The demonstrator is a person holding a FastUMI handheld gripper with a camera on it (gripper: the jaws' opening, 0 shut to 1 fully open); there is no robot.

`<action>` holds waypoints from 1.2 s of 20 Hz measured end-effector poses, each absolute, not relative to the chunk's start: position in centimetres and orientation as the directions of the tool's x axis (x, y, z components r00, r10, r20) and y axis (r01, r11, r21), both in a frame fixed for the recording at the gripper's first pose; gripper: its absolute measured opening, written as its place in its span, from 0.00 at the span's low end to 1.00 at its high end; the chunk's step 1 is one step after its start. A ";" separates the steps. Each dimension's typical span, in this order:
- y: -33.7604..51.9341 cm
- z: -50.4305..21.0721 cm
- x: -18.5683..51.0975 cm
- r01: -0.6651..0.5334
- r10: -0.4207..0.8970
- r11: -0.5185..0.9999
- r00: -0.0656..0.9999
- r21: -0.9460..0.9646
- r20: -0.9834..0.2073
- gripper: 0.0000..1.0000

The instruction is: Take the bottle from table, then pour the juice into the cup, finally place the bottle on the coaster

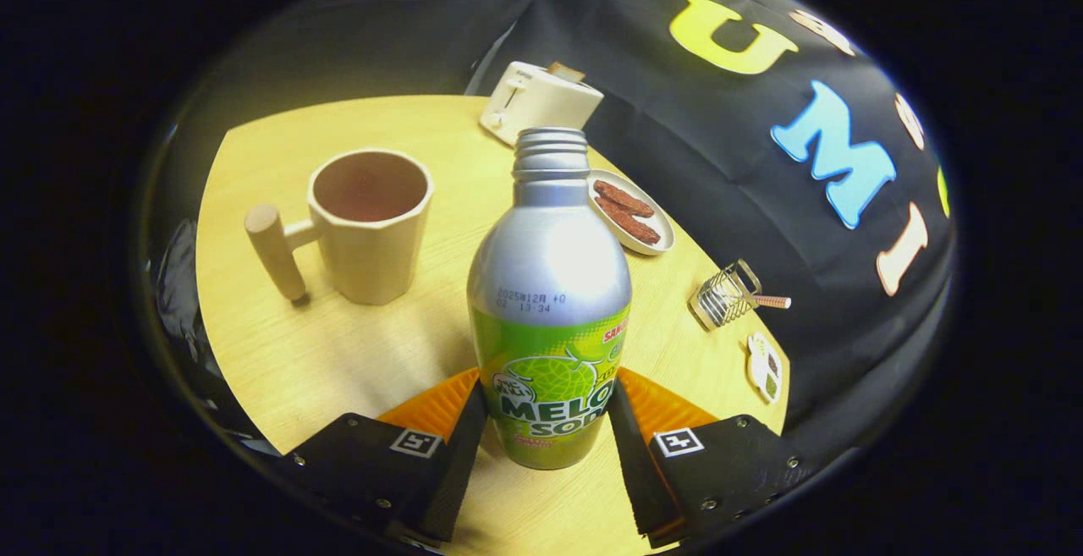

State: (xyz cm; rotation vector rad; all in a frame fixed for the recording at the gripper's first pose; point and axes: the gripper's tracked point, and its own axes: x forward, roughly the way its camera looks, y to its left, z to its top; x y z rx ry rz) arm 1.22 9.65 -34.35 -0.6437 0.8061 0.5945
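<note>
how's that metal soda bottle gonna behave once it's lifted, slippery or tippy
The bottle looks like smooth, shiny metal, so it may be slippery; the gripper has a finger on each side of its lower label. It is tall and narrow, so probably tippy if bumped. With no cap on, tilting it could spill.

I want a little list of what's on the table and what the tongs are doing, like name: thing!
tongs: tongs with one finger on each side of the bottle's lower part, both seeming to press on it
bottle: silver bottle with green label, upright, cap off
cup: pale cup with a peg handle, beyond the fingers, beside the bottle, looks empty
plate: small plate with brown snack pieces, behind the bottle
toaster: cream toaster at the table's far edge
rack: little wire rack beside the plate
table: round wooden table
</note>
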 end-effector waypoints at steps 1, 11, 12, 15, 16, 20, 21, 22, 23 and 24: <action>9.6 -34.2 1.7 -0.680 0.244 0.679 0.563 -0.274 -0.790 0.76; 13.2 -34.0 6.7 -0.595 0.417 0.803 0.608 -0.039 -0.676 0.76; 13.4 -34.1 7.3 -0.586 0.423 0.810 0.613 -0.025 -0.667 0.76; 14.0 -34.7 9.2 -0.556 0.435 0.831 0.634 0.014 -0.640 0.76; 14.2 -34.9 9.9 -0.546 0.436 0.837 0.643 0.021 -0.629 0.76; 15.1 -35.5 12.6 -0.504 0.433 0.863 0.690 0.044 -0.580 0.77; 15.3 -35.7 13.0 -0.499 0.432 0.865 0.695 0.047 -0.574 0.77; 15.5 -36.0 13.5 -0.494 0.430 0.868 0.698 0.050 -0.572 0.77; 15.6 -36.3 14.0 -0.487 0.426 0.872 0.703 0.051 -0.570 0.77; 15.6 -36.5 14.4 -0.479 0.417 0.877 0.711 0.045 -0.566 0.77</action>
